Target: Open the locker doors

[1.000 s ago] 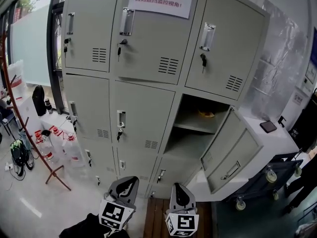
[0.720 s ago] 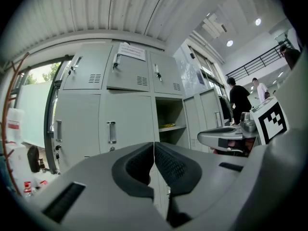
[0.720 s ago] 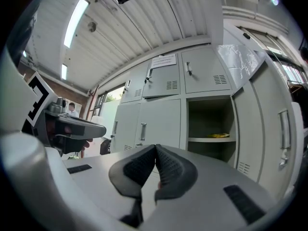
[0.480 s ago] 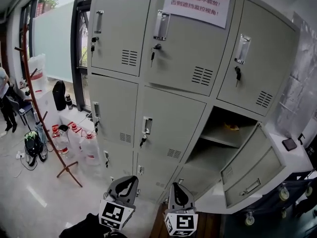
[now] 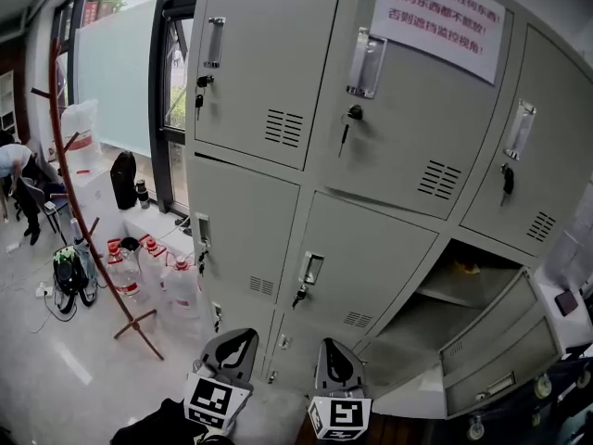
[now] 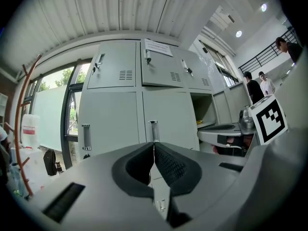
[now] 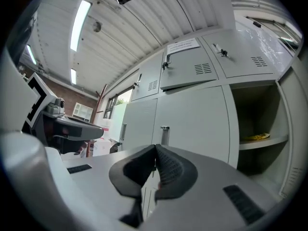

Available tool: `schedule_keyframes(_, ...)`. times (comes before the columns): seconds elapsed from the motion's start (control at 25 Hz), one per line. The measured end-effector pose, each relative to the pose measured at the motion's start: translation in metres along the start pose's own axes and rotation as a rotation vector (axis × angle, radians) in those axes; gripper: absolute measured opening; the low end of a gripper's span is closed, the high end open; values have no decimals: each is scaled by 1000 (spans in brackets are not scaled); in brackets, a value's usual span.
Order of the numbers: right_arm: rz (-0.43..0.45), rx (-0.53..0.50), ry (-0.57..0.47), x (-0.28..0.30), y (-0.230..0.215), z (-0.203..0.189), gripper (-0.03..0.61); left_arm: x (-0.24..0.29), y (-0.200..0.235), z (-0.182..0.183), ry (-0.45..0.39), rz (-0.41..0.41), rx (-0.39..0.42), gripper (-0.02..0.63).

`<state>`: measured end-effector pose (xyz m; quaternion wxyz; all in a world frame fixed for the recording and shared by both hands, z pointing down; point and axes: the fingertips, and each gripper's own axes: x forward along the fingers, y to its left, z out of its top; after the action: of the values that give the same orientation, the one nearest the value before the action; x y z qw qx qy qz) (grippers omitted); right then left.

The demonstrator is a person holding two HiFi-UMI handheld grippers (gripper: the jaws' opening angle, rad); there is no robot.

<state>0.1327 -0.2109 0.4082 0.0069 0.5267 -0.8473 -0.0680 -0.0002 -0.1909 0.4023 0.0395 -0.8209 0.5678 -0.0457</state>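
Head view, near to far: left tongs and right tongs, both pressed together with nothing pinched, low before the lockers. Most doors are shut. One locker door at lower right hangs open. Water bottles stand on the floor at left.

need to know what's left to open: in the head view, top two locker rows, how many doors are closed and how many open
closed doors: 5
open doors: 1
total: 6
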Motion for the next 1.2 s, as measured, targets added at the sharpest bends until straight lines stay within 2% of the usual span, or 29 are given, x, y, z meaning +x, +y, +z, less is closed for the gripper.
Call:
schedule_keyframes(0.24, -23, -23, 7, 60, 8, 3, 17, 36, 48, -3, -5, -23, -11, 26)
schedule_keyframes(0.56, -89, -25, 21, 122, 4, 4, 20, 78, 92, -10, 9, -94, -15, 26)
schedule_keyframes(0.72, -106, -16, 34, 147, 6, 1, 104, 95, 107, -15, 14, -144, -16, 26)
schedule_keyframes(0.92, -124, -15, 61, 178, 8, -6, 170, 114, 124, -19, 14, -195, -12, 26)
schedule_keyframes(1.2, -180, -33, 103, 206, 5, -17, 192, 134, 138, -25, 14, -252, -18, 26)
